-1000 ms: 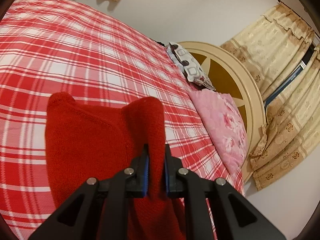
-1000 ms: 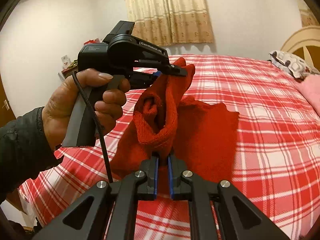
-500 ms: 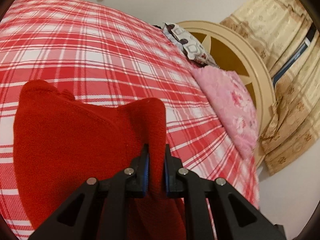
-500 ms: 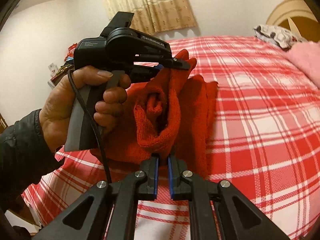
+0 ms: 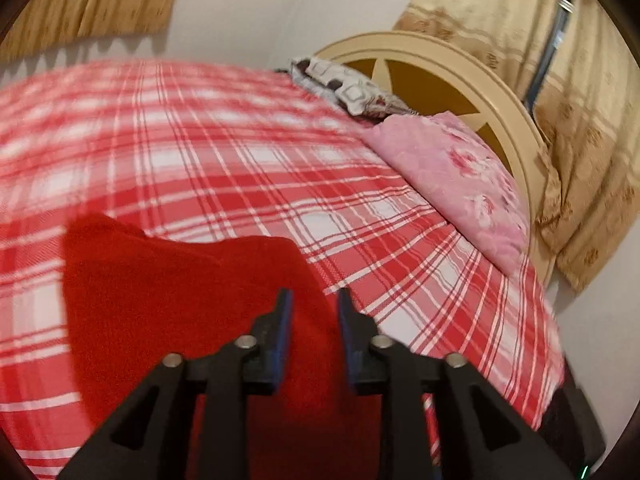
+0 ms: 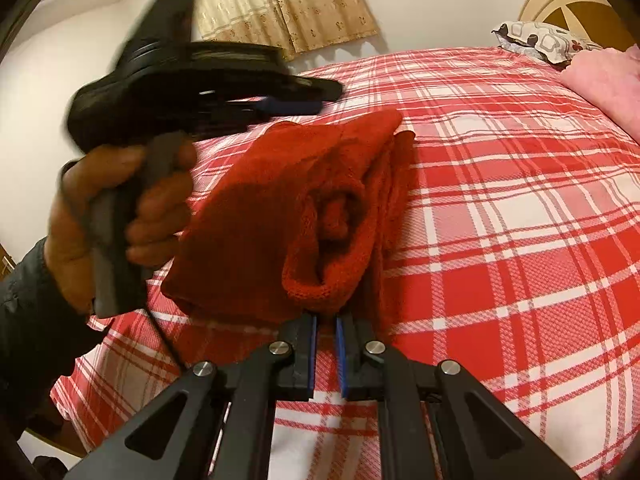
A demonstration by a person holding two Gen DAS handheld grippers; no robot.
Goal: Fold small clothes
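Note:
A red knitted garment (image 6: 288, 216) lies folded over on the red and white checked bedspread (image 6: 500, 208). In the left wrist view it (image 5: 160, 300) spreads flat under and ahead of my left gripper (image 5: 312, 300), whose jaws stand apart with nothing between them. In the right wrist view the left gripper (image 6: 296, 100) hovers just above the garment's far edge, held by a hand. My right gripper (image 6: 326, 322) sits at the garment's near edge. Its jaws are slightly parted and the cloth hem lies just ahead of them, not pinched.
A pink floral pillow (image 5: 460, 180) and a patterned pillow (image 5: 348, 88) lie by the cream round headboard (image 5: 480, 92). Beige curtains (image 6: 280, 0) hang on the walls. The bed edge runs at the lower left in the right wrist view.
Both grippers have let go of the red garment. It has dropped from hanging between them and lies folded on the bed. The left gripper has lifted and opened.

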